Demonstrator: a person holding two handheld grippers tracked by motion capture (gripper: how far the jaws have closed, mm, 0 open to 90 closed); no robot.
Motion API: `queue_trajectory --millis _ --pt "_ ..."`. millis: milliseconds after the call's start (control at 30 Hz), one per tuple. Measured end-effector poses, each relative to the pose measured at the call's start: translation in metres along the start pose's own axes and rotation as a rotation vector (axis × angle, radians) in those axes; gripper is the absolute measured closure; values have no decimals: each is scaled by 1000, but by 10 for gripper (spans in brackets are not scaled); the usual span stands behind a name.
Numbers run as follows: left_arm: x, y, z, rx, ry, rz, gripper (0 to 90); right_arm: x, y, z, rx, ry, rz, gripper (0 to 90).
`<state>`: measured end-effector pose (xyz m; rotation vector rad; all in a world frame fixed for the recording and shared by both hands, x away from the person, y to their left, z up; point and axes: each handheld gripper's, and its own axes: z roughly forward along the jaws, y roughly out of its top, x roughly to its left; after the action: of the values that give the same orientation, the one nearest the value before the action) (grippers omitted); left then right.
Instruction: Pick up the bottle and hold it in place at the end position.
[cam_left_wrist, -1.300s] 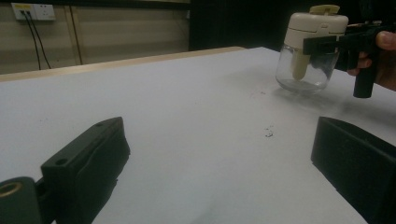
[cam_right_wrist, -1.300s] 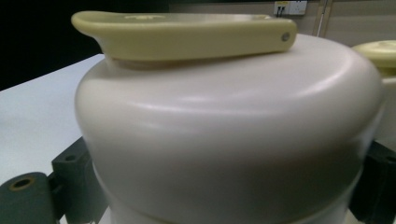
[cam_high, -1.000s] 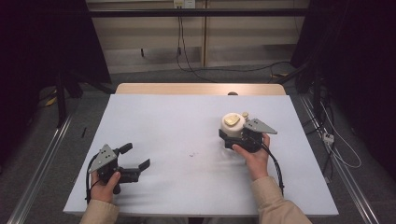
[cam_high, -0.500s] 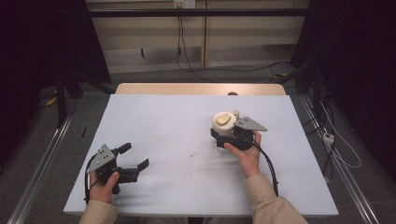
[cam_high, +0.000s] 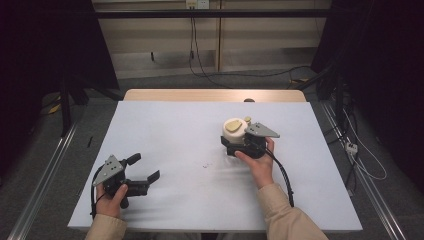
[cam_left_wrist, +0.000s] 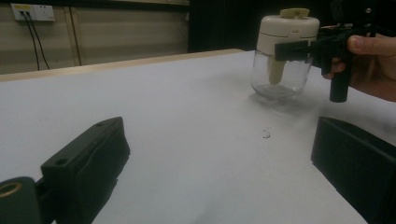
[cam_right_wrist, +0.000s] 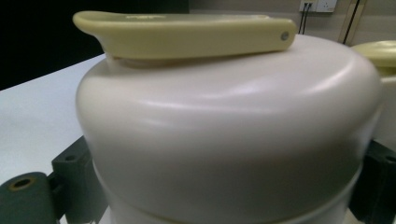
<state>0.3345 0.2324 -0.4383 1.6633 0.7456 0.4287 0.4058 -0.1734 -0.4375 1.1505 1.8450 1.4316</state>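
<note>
Clamping my right gripper (cam_high: 239, 145) on the cream-lidded jar (cam_high: 234, 131), I had carried it slightly leftward toward table (cam_high: 165, 125) centre, while my left gripper (cam_high: 142, 172) waited wide open and empty near left, ready to assist.

Jar lid (cam_right_wrist: 224, 130): glossy cream plastic, smooth, with a yellowish plastic handle (cam_right_wrist: 187, 35).
Jar body (cam_left_wrist: 280, 77): clear glass or plastic (which one cannot be told).
Right gripper (cam_high: 239, 145): matt black plastic jaws.
Left gripper (cam_high: 145, 170): the same matt black.
Table (cam_high: 175, 130): smooth, matt white top, pale wood edge.
</note>
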Motion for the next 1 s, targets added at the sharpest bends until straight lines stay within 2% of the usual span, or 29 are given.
queue_trajectory --millis 133,233,333,700,1000 --pt "0 0 0 4 0 0 35 1 0 3 2 8 -3 70" --pt "0 -1 0 1 -3 -3 35 2 1 6 0 13 13 70" --pt "0 0 0 3 -3 -2 35 3 2 8 0 8 -5 70" --pt "-1 0 0 4 -6 -2 35 2 2 10 -9 9 8 70" --pt "-1 0 0 6 -4 0 35 6 6 17 -8 22 -1 70"
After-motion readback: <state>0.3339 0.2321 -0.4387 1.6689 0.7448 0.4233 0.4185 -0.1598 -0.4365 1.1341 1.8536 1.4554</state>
